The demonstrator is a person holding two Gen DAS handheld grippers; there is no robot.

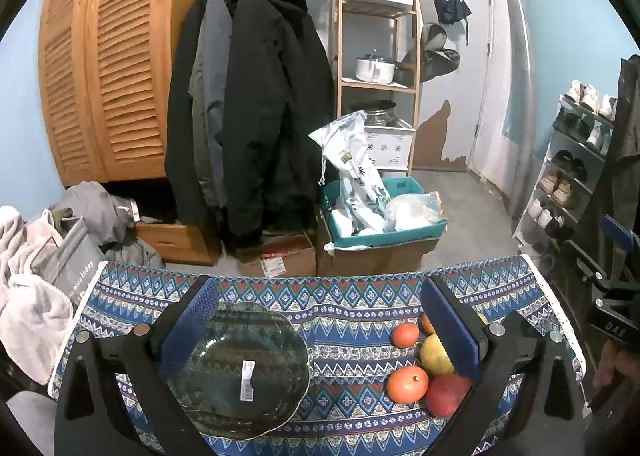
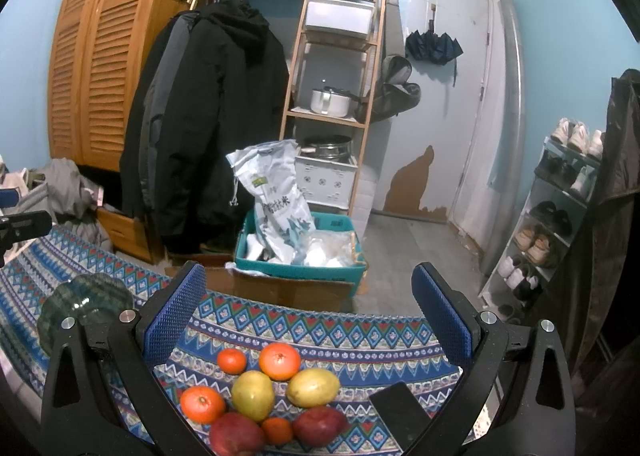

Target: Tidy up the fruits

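Nearest your right gripper (image 2: pixel 308 320) lies the fruit pile (image 2: pixel 264 400), tight against the lower edge of the right wrist view: two red apples (image 2: pixel 236 434), two yellow-green pears (image 2: pixel 253 395), and four oranges of differing size (image 2: pixel 279 361), all touching or nearly so on the patterned cloth (image 2: pixel 360 332) that covers the desk. Your right fingers (image 2: pixel 172 320) stand wide apart with nothing between them. A flat black object (image 2: pixel 400 412), perhaps a phone, lies just beside the fruit on the right.

Your left gripper (image 1: pixel 320 328) hangs over the dark glass plate (image 1: pixel 240 368), fingers likewise spread wide and empty. The plate sits well to the left of the fruit, with bare cloth between.

Here is what I would watch. The fruit is round and smooth-skinned, and packed together; close on one piece and you may nudge its neighbours, which could roll along the cloth toward the far edge of the desk, where a teal bin (image 2: pixel 300 256) and cardboard boxes stand below. The pears taper, so a grip near the narrow end could squirt them out. The cloth is a loose woven cover with a lace fringe; drag a finger across it and it may bunch and shift everything on it. The plate looks like ribbed, scalloped glass, hard and slick, still bearing a barcode sticker (image 1: pixel 248 380); fruit dropped rather than set down could skid out or chip it.
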